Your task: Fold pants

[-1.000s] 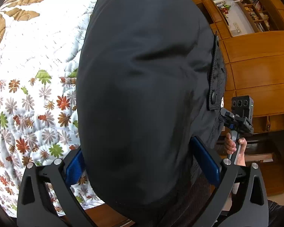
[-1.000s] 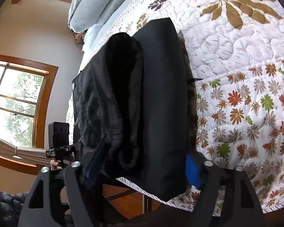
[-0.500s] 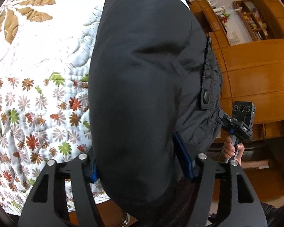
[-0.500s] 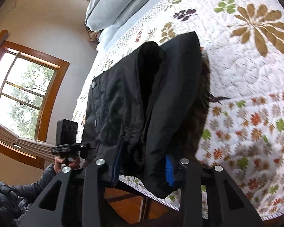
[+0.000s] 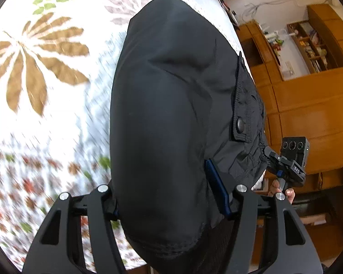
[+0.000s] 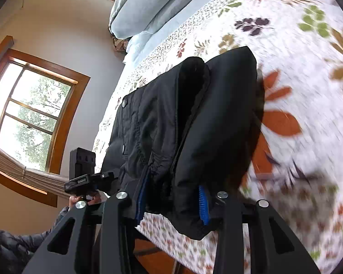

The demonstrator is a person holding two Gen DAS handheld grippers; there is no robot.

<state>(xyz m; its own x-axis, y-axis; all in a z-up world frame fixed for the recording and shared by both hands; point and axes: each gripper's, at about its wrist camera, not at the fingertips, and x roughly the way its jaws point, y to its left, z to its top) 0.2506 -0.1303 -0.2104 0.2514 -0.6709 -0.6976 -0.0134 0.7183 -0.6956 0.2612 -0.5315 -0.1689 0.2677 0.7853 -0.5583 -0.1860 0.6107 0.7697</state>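
Note:
Black padded pants [image 5: 167, 105] fill the middle of the left wrist view, stretched over a flowered quilt [image 5: 45, 73]. My left gripper [image 5: 169, 203] is shut on the near edge of the pants, its blue pads pressed into the cloth. In the right wrist view the pants [image 6: 171, 125] hang folded double, waistband with snap buttons to the left. My right gripper [image 6: 171, 203] is shut on the bunched cloth. Each view shows the other gripper [image 5: 290, 164] [image 6: 84, 178] holding the far side of the pants.
The quilt [image 6: 285, 68] covers a bed, with grey pillows [image 6: 148, 4] at its head. Wooden cabinets and shelves [image 5: 308, 105] stand beyond the bed's right side. A window [image 6: 27, 114] is on the left wall. The bed's edge lies just below both grippers.
Both grippers have closed tighter on the pants and carried them forward over the quilt, away from the bed's edge. The quilt is motion-blurred now.

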